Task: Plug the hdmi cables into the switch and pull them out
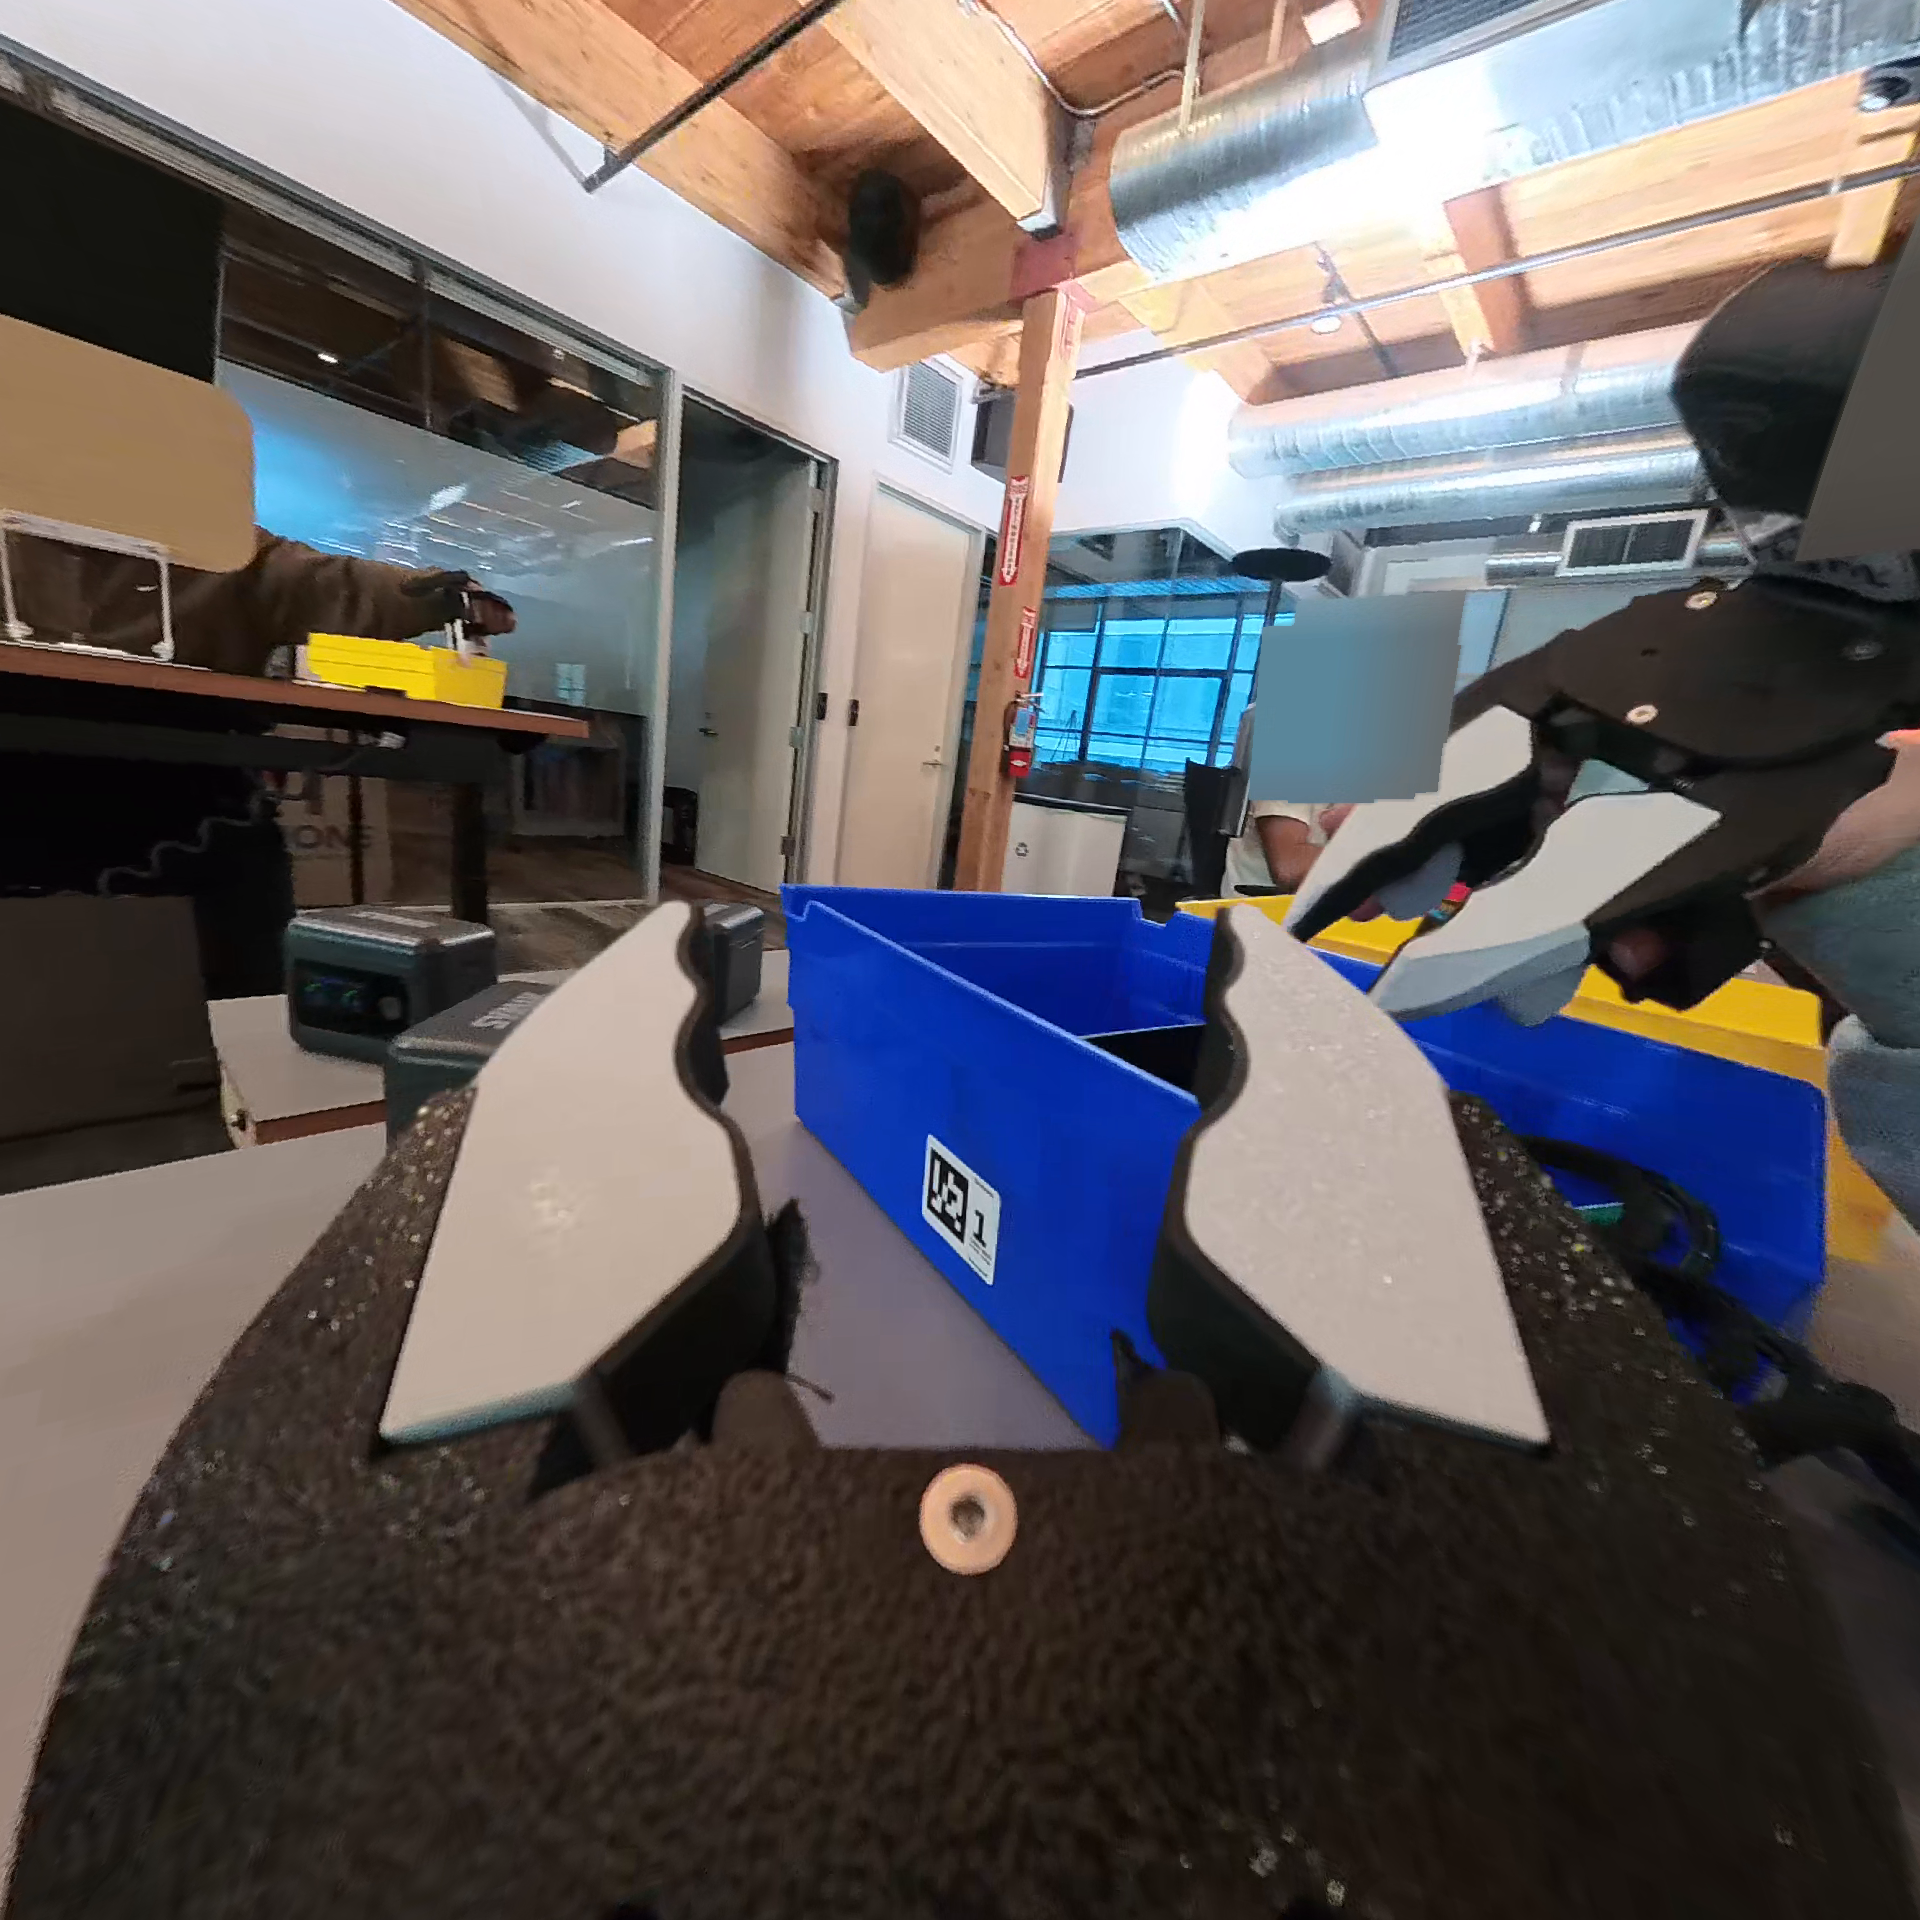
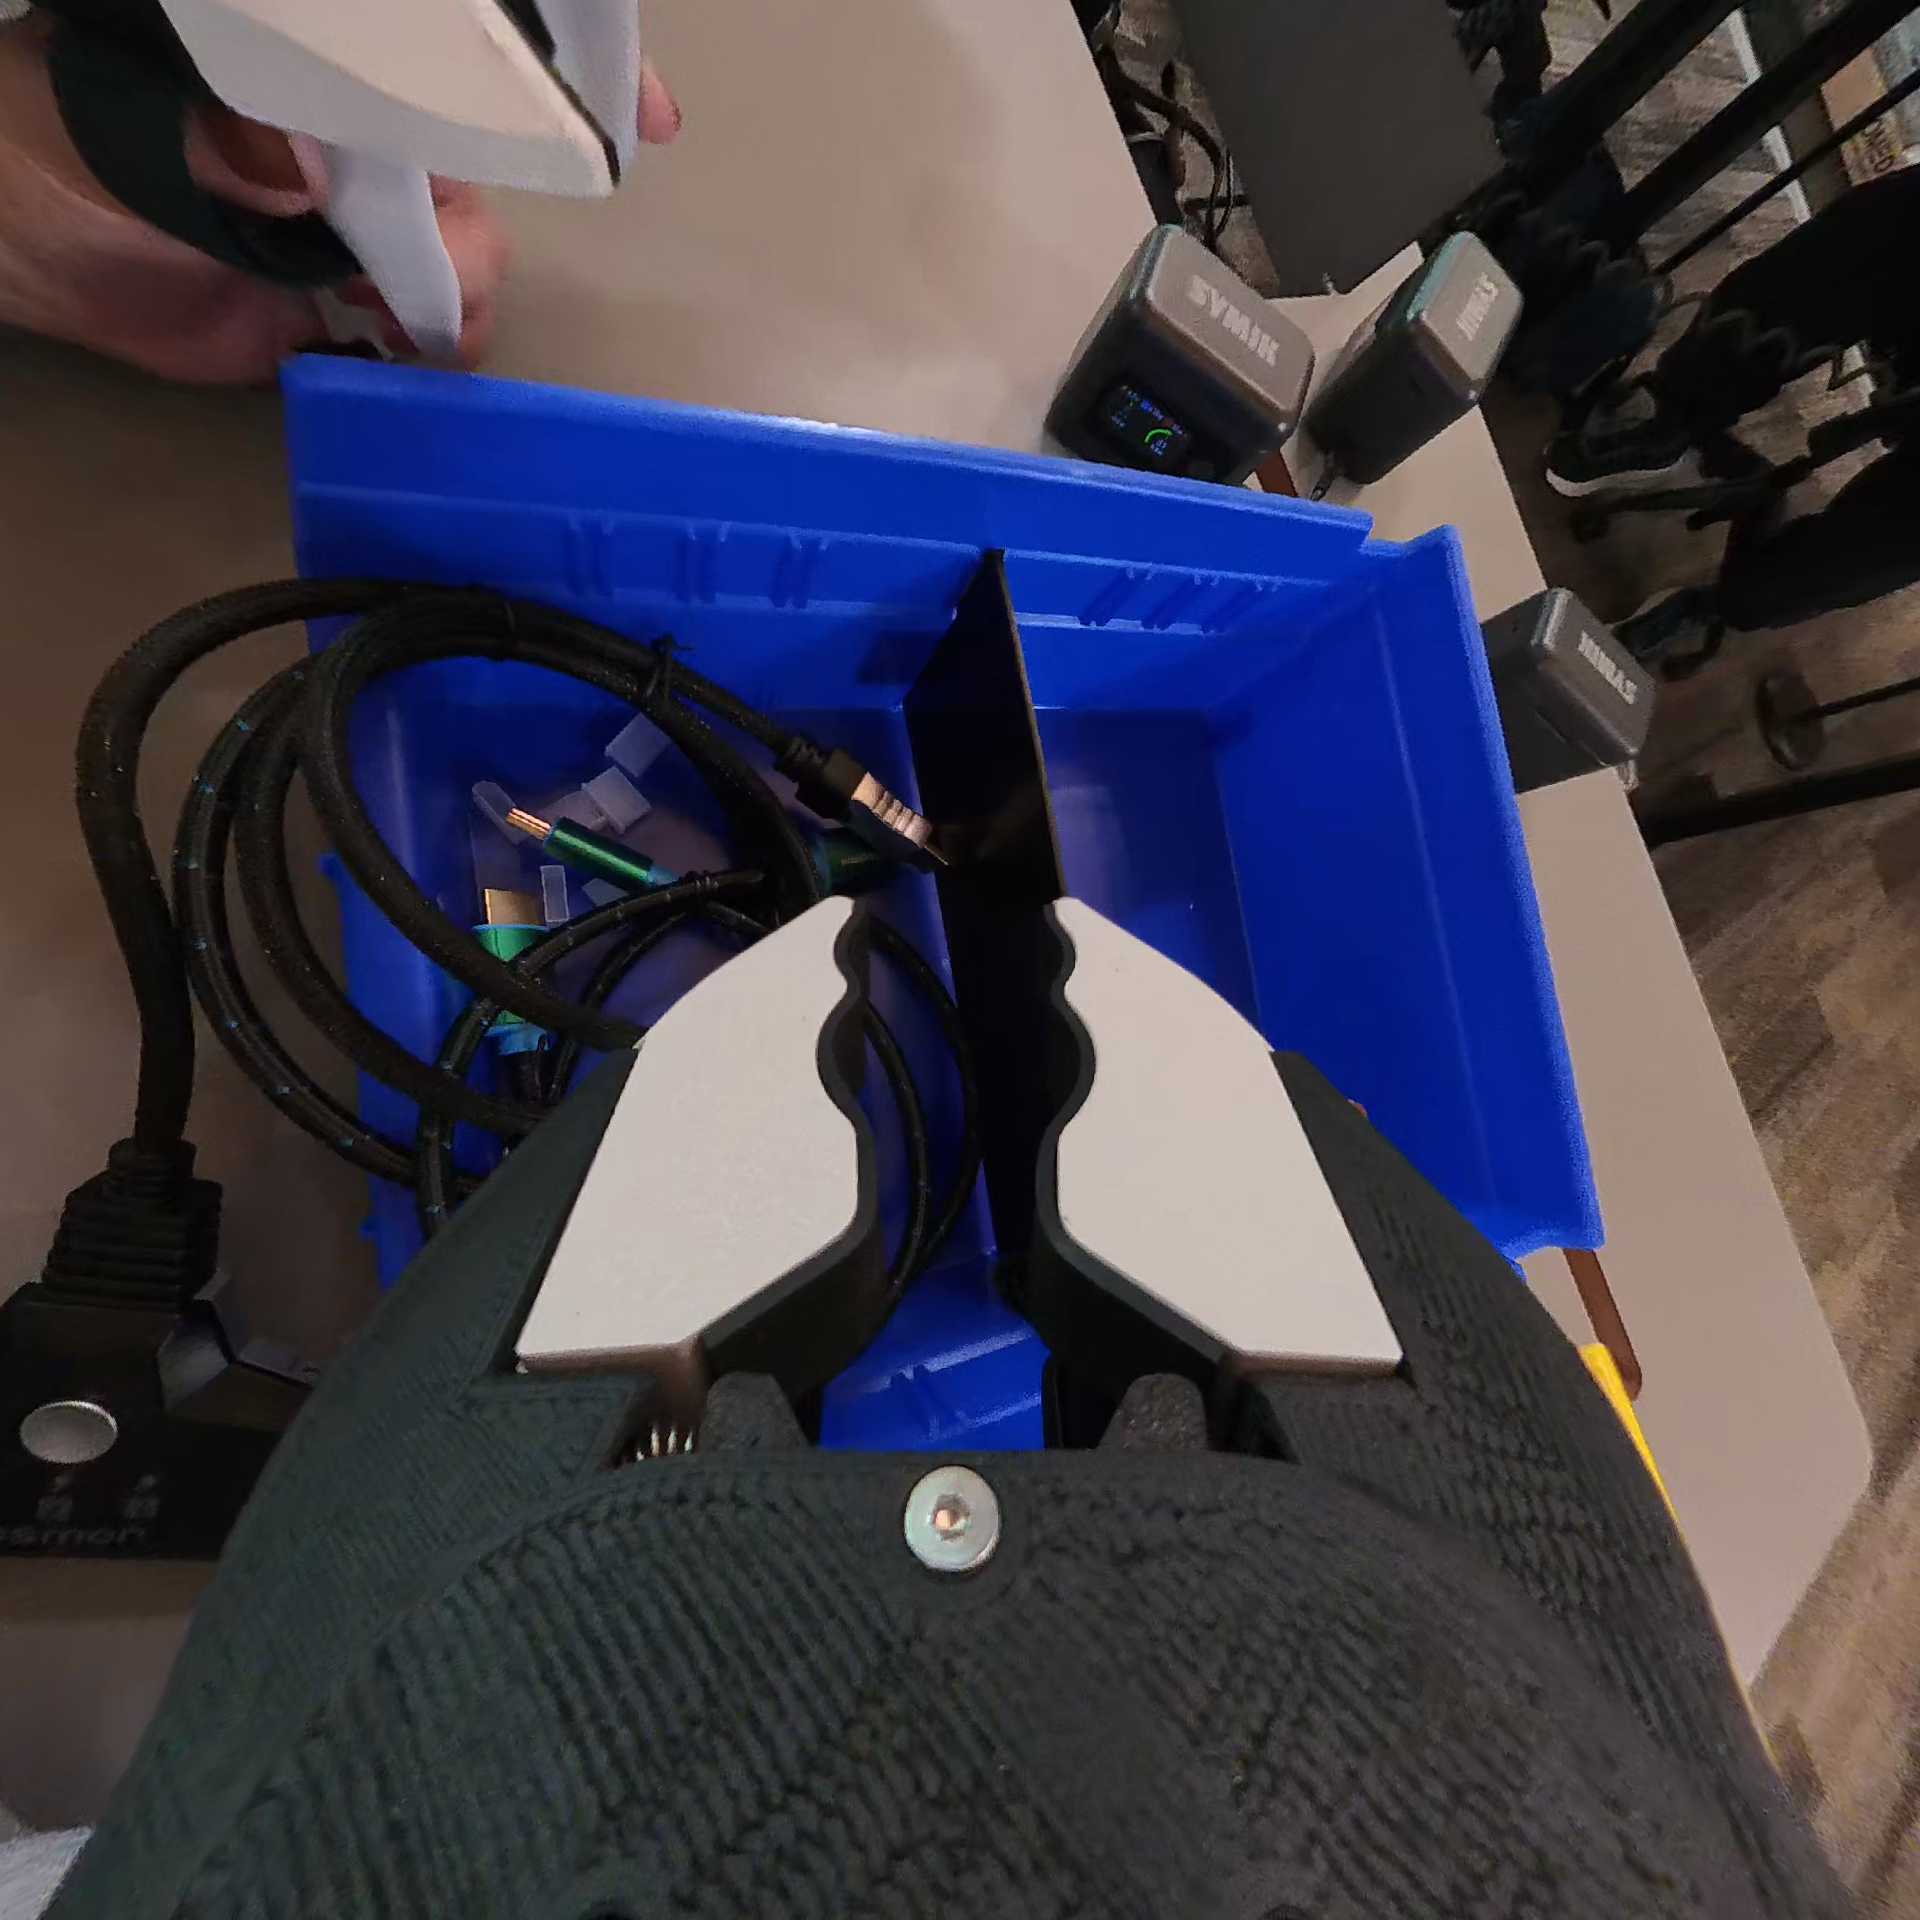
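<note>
On the grey table (image 2: 852, 260) stands a blue bin (image 2: 1382, 831), split by a black divider (image 2: 987, 748) into two compartments. One compartment holds coiled black braided cables (image 2: 436, 665) with green and gold plug ends, plus several small clear caps; the other shows only bare blue floor. A loop of cable spills over the bin's wall onto the table and runs to a black box with a metal button (image 2: 73, 1423).

Right gripper (image 2: 956, 925): positioned above the bin, looking down into it. Its jaws stand narrowed but apart, straddling the divider. The divider and a strand of cable lie within the gap; whether either pad presses on them cannot be told, as the contact faces are in shadow. In the left wrist view this gripper (image 1: 1351, 945) hangs over the bin's far rim with its fingers parted.

Left gripper (image 1: 961, 914): held low beside the bin, outside it, aimed at the end wall that bears a white sticker (image 1: 961, 1210). Jaws wide, nothing between the pads. A hand (image 2: 208, 260) grips it at the bin's far corner.

A yellow bin (image 1: 1714, 1013) sits just behind the blue one. Three grey power units (image 2: 1184, 353) stand near the table edge.
</note>
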`<state>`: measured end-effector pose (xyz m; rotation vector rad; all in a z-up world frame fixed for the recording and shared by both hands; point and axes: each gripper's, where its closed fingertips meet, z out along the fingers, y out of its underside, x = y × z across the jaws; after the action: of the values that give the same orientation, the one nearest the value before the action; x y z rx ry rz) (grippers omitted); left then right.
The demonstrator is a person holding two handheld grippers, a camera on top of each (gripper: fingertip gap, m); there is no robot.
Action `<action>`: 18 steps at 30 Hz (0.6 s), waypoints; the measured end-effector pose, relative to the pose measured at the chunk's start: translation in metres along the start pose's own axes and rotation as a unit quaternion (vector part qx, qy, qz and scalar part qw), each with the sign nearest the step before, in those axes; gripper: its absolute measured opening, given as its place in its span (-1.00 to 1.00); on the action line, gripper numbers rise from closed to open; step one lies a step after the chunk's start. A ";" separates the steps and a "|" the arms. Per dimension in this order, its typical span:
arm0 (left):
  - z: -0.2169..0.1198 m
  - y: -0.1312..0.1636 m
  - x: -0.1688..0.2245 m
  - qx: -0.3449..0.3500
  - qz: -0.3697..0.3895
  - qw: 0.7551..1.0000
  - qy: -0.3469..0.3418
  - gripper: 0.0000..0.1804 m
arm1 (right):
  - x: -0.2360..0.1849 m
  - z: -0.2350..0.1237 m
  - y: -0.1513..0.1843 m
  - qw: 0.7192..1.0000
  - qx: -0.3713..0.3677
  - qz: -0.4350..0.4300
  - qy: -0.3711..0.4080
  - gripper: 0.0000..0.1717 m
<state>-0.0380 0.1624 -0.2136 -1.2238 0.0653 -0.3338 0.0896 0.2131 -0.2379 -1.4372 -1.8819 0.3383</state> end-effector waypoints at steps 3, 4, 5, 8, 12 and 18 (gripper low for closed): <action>-0.003 -0.006 0.000 0.011 -0.009 1.000 0.002 -0.02 | -0.001 0.003 0.004 1.000 -0.014 -0.006 0.004 -0.64; -0.005 -0.008 0.001 0.013 -0.006 1.000 0.001 -0.02 | 0.000 0.003 0.005 1.000 -0.014 -0.005 0.005 -0.64; -0.006 -0.009 0.001 0.014 -0.003 1.000 0.001 -0.03 | 0.001 0.002 0.005 1.000 -0.013 -0.001 0.005 -0.64; -0.007 -0.009 0.000 0.013 -0.005 1.000 -0.003 -0.04 | 0.003 0.001 0.006 1.000 -0.005 0.008 0.004 -0.64; -0.007 -0.008 0.000 0.011 -0.009 1.000 -0.003 -0.04 | 0.004 -0.002 0.010 1.000 -0.010 0.015 0.002 -0.64; -0.007 -0.007 0.002 0.009 -0.013 1.000 0.002 -0.06 | -0.001 -0.017 0.011 1.000 0.009 0.023 -0.018 -0.64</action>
<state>-0.0390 0.1534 -0.2090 -1.2070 0.0495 -0.3587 0.1089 0.2122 -0.2329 -1.4725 -1.8725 0.4056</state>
